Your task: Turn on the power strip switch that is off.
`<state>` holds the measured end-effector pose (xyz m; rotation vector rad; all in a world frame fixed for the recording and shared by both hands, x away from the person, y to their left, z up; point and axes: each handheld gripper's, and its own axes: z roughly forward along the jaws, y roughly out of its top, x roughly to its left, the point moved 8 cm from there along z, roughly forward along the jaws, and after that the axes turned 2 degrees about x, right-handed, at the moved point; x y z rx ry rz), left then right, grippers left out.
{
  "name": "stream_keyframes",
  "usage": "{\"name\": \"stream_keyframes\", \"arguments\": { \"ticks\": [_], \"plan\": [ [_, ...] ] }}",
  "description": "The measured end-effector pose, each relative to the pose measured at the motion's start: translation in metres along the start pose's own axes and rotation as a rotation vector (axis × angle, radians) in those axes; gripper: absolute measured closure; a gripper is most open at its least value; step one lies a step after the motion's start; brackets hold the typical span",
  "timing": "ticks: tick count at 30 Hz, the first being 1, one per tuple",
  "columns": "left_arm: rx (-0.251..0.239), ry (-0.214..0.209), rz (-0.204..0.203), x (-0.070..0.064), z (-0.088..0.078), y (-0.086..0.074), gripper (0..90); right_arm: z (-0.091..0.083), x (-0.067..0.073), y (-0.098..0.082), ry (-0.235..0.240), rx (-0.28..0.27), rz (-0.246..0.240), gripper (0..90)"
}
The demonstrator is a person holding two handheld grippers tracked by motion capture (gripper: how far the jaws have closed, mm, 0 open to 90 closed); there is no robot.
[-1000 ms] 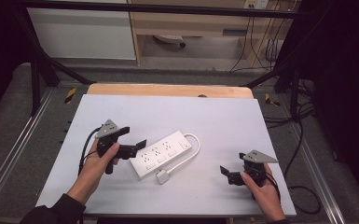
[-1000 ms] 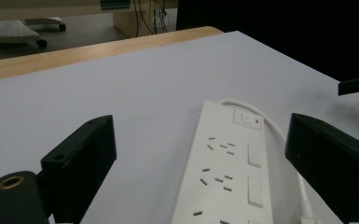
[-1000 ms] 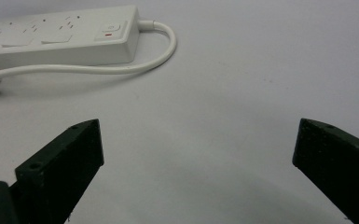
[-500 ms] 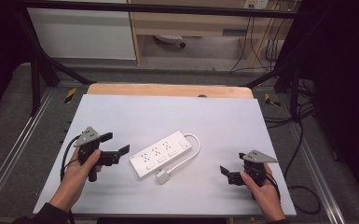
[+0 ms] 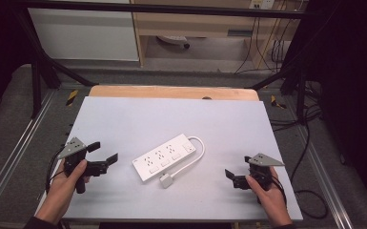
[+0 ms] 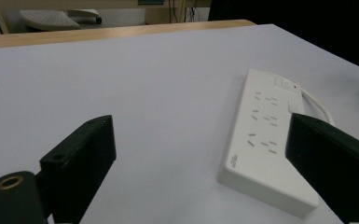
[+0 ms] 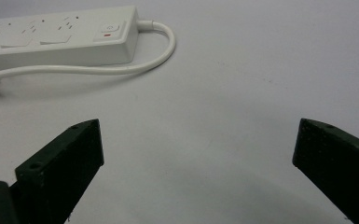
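A white power strip (image 5: 166, 156) lies flat on the table (image 5: 124, 114) between two hand-held grippers — well clear of both. The left gripper (image 5: 101, 156), jaws spread wide, points toward it; the right gripper (image 5: 233, 175) rests low, jaws likewise parted — empty.

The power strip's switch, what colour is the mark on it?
Red, on the white power strip; clearest in the right gripper view.

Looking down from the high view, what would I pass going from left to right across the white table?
Left gripper, held open in a hand → white power strip → its plug at the end of the looped cord → right gripper, also open, held in the other hand.
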<state>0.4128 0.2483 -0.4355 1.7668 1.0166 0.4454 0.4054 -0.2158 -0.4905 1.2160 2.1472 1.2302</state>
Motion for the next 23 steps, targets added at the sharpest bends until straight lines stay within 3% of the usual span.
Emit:
{"name": "stream_keyframes", "arguments": {
  "ticks": [7, 17, 23],
  "plan": [
    [0.004, 0.020, -0.029, 0.010, -0.012, -0.015, 8.7, 0.000, 0.000, 0.000, 0.000, 0.002, 0.001, 2.2],
    [0.040, 0.011, -0.023, 0.009, -0.017, -0.033, 8.4, 0.001, -0.002, -0.001, -0.011, 0.002, 0.005, 2.2],
    [0.062, 0.009, -0.021, 0.008, -0.016, -0.042, 8.5, 0.006, -0.009, 0.000, -0.057, 0.014, 0.008, 1.8]
  ]
}}
